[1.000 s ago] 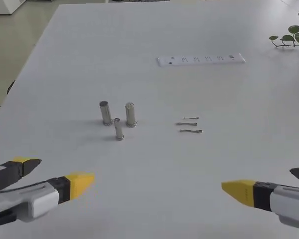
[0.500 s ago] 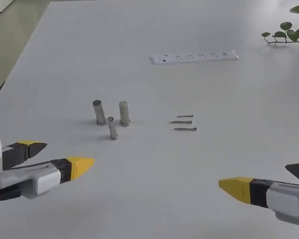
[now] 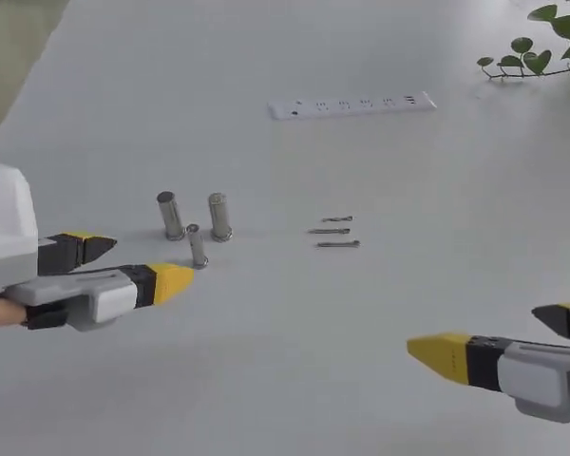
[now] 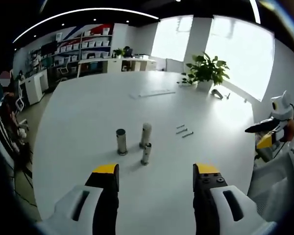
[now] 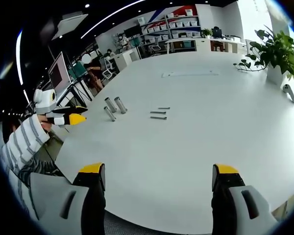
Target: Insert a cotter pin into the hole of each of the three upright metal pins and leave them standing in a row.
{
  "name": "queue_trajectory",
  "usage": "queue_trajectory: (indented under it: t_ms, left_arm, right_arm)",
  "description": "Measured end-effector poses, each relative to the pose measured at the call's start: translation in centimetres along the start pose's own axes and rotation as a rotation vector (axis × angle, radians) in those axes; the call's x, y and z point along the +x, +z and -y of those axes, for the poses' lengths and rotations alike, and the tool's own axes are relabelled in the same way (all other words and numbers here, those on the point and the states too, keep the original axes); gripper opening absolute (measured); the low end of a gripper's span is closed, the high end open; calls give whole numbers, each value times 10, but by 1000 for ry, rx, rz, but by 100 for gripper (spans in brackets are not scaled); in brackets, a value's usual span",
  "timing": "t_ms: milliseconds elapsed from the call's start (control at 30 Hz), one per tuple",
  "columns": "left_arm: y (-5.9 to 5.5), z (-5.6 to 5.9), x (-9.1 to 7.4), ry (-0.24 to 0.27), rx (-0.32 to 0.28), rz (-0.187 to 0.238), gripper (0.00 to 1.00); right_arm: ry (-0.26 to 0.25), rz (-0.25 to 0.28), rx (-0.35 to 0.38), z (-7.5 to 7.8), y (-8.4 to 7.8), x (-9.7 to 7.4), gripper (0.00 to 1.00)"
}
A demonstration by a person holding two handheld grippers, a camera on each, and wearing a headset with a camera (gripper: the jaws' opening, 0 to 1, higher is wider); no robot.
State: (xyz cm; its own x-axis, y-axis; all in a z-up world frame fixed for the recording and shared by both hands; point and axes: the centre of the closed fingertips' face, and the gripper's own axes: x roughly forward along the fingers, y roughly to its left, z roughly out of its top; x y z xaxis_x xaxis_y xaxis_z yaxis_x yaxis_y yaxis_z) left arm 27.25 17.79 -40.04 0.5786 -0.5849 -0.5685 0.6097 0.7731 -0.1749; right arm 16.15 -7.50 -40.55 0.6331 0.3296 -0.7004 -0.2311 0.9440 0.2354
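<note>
while both hand-held grippers (image 4: 156, 171) (image 5: 159, 170) gape empty, three silvery pins (image 3: 198, 247) stand clustered.

White workbench (image 3: 294, 370), bright windows (image 4: 240, 58) (office shelves (image 4: 83, 46))

1. White left gripper (image 3: 138, 263) with yellow-tipped black jaws, held low at left, jaws spread wide, gripping nothing.
2. Matching white right gripper (image 3: 489, 332), low at right, jaws wide apart, empty.

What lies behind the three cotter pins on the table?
Behind the cotter pins comes bare white table, then a white power strip and plant leaves. Nothing covers this area.
</note>
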Motion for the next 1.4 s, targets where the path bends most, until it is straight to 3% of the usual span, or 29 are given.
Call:
queue_trajectory:
  t_ms: [533,833,1100,1267,1400]
  left_arm:
    - [11,-12,31,-17,105,-36,40]
    - [-1,-12,50,-38,174,-102,25]
    - [-12,-19,68,-33,199,-150,28]
    - [-16,-27,78,-3,213,-163,28]
    - [-17,-25,83,-12,213,-161,26]
  right_arm:
    - [-11,7,-2,1,2,0,90]
    - [-1,6,-4,-1,1,0,89]
    - [-5,-1,4,0,-3,0,89]
    - [-10,-1,11,1,-4,0,89]
    - [-19,-3,21,4,-5,0,89]
